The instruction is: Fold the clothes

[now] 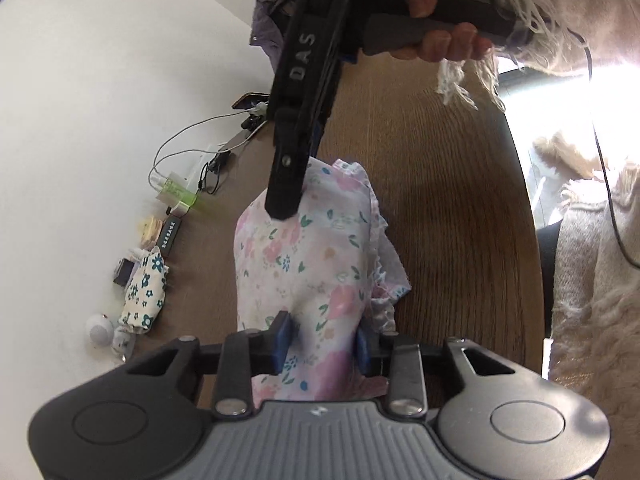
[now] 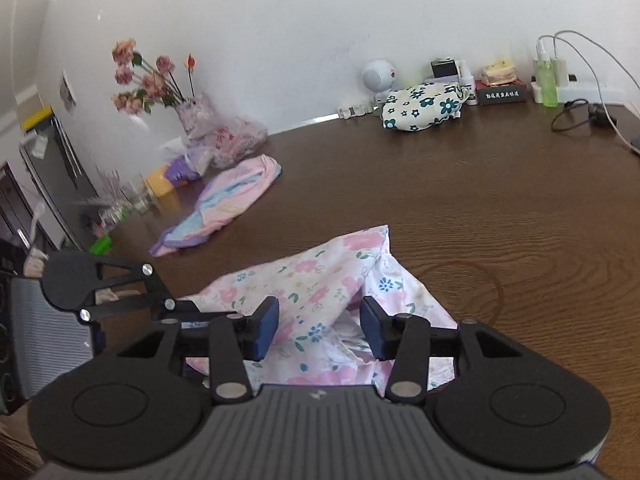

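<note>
A white garment with pink flowers [image 1: 308, 256] lies bunched in a long heap on the brown wooden table [image 1: 440, 200]. My left gripper [image 1: 325, 342] straddles its near end; the cloth fills the space between the blue pads, with a thin shadowed gap at the left pad, so I read it as open. My right gripper [image 1: 282, 204], held by a hand [image 1: 432, 36], hangs over the heap's far end. In the right wrist view the right gripper [image 2: 320, 328] stands open, its pads wide apart above the slack garment [image 2: 320, 276]. The left gripper's body [image 2: 120, 292] shows at the left.
A pink and blue garment [image 2: 228, 200] lies on the left part of the table [image 2: 500, 208]. Along the wall stand a flower vase [image 2: 196, 116], a navy-flowered cloth [image 2: 424, 108], a round white speaker [image 2: 376, 76], a green bottle [image 2: 548, 80] and cables. The table's edge [image 1: 528, 208] runs beside a fringed sleeve.
</note>
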{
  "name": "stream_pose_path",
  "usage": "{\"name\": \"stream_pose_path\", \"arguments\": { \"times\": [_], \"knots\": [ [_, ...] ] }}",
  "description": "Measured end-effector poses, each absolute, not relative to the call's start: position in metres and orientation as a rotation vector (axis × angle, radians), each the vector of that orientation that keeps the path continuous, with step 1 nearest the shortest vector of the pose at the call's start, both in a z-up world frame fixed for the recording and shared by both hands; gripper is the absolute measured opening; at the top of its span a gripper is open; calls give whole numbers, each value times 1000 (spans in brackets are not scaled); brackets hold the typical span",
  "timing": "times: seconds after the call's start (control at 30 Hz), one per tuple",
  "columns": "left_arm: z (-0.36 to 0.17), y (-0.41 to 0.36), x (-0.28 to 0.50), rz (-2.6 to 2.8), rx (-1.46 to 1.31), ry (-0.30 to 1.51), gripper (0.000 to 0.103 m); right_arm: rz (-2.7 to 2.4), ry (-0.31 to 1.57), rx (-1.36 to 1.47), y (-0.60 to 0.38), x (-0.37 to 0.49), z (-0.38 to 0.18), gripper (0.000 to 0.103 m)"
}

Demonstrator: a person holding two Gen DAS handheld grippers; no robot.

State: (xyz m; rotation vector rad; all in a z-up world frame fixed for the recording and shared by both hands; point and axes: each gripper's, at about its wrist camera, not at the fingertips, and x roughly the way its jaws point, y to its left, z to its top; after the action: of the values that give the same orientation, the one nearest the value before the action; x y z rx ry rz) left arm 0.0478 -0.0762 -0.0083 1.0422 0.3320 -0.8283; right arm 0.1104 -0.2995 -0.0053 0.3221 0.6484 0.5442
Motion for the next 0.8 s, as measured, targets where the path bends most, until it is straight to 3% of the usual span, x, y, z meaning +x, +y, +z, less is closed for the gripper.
{"name": "stream_pose_path", "arguments": {
  "times": [0.1,0.27,0.33,0.43,0.5,0.53,0.6,0.67,0.8],
  "knots": [
    [11,-59,45,-832,857,337,41,508,623,405,-323,114,0,81],
    [44,-28,48,-788,468,367,53,523,729,460,-335,148,-4,93],
    [51,-14,62,-754,301,441,53,543,790,455,-330,163,-9,98],
    [44,5,86,-692,65,604,49,572,887,456,-321,184,-18,98],
    [32,17,98,-666,-68,698,30,584,945,468,-317,188,-27,98],
    [25,24,103,-664,-141,746,28,585,963,471,-314,187,-30,97],
    [14,30,108,-671,-245,804,17,584,979,488,-310,179,-35,85],
    [5,29,117,-678,-288,830,15,582,989,514,-307,169,-38,74],
    [-3,27,129,-684,-338,832,14,568,1004,594,-302,148,-42,66]
  ]
}}
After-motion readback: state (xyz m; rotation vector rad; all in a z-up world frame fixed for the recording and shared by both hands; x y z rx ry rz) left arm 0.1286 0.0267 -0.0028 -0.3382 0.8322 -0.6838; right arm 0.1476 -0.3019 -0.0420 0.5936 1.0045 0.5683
